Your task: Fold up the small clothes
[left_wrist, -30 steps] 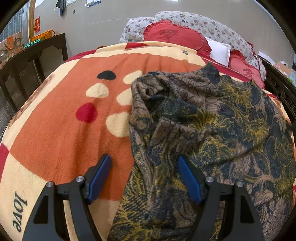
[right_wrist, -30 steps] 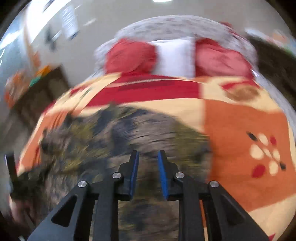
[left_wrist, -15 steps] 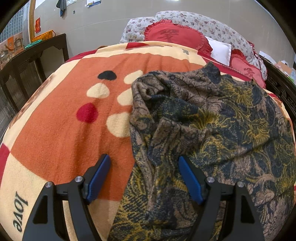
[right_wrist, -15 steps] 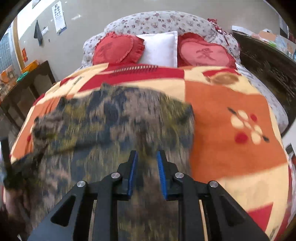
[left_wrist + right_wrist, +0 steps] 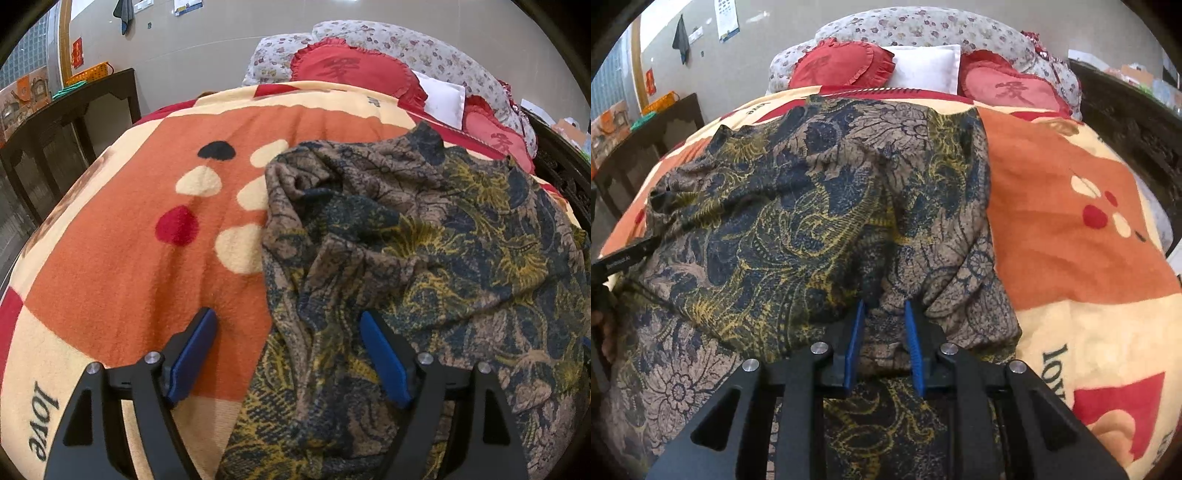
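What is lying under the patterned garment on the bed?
The patterned garment lies on the orange and cream blanket, which shows around it. Whatever else sits beneath the cloth is covered.

We see bare blanket (image 5: 122, 280) left of the garment (image 5: 424, 258) and right of it, passable. Beyond the garment, pillows (image 5: 923, 66) block; dark wooden furniture (image 5: 66, 133) flanks further left.

L gripper (image 5: 288, 347) fingers wide astride garment (image 5: 424, 258) edge.
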Demonstrator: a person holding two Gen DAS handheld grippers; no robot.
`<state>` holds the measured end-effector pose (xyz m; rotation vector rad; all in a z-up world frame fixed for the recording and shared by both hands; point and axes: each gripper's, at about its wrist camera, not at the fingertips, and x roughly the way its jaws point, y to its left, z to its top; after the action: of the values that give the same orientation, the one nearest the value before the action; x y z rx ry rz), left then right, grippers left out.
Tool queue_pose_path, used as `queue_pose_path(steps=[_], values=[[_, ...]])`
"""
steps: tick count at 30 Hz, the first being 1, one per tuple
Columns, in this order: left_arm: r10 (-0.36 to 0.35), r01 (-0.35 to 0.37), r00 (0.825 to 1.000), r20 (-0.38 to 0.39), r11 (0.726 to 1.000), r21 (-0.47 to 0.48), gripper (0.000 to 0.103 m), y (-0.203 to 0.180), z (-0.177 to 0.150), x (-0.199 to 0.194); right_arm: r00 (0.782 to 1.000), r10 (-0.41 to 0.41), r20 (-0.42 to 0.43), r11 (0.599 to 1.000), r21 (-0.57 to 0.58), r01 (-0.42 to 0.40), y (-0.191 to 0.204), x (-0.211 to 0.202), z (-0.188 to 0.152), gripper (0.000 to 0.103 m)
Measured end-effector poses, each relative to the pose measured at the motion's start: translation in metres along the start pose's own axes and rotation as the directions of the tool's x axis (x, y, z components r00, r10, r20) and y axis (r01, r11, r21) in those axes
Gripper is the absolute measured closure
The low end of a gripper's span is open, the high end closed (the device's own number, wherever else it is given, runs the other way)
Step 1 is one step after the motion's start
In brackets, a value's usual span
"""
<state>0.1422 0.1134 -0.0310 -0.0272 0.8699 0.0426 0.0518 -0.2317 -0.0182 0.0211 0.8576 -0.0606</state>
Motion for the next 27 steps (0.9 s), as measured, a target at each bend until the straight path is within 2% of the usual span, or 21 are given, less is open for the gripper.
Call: queue_pose_path(steps=[4,7,9,12,14,19,27], values=[[0.007,-0.007,1.000,0.001,1.000,-0.001,0.017,-0.001,-0.001,0.000,0.995,-0.096,0.036,0.995,0.026,0.095,0.009,-0.025,0.006,0.079],[0.011,-0.011,1.000,0.001,1.000,0.000,0.017,-0.001,-0.001,0.000,0.991,-0.122,0.060,0.992,0.039,0.120,0.027,-0.037,0.014,0.078],[0.010,-0.010,1.000,0.001,1.000,0.000,0.017,-0.001,-0.001,0.000,0.989,-0.139,0.043,0.990,0.039,0.138,0.034,-0.030,0.016,0.077],[0.008,-0.008,1.000,0.001,1.000,-0.001,0.017,-0.001,-0.001,0.000,0.984,-0.176,-0.033,0.983,0.038,0.177,0.036,-0.001,0.007,0.073],[0.008,-0.008,1.000,0.001,1.000,-0.001,0.017,0.000,-0.001,0.000,0.983,-0.183,0.006,0.982,0.048,0.183,0.035,0.003,-0.002,0.070],[0.009,-0.009,1.000,0.001,1.000,0.000,0.016,0.000,-0.001,-0.001,0.974,-0.225,0.014,0.974,0.028,0.224,0.041,0.002,-0.003,0.069],[0.008,-0.008,1.000,0.001,1.000,-0.001,0.016,0.000,-0.001,-0.001,0.972,-0.234,0.021,0.972,0.023,0.234,0.042,0.003,-0.004,0.068]])
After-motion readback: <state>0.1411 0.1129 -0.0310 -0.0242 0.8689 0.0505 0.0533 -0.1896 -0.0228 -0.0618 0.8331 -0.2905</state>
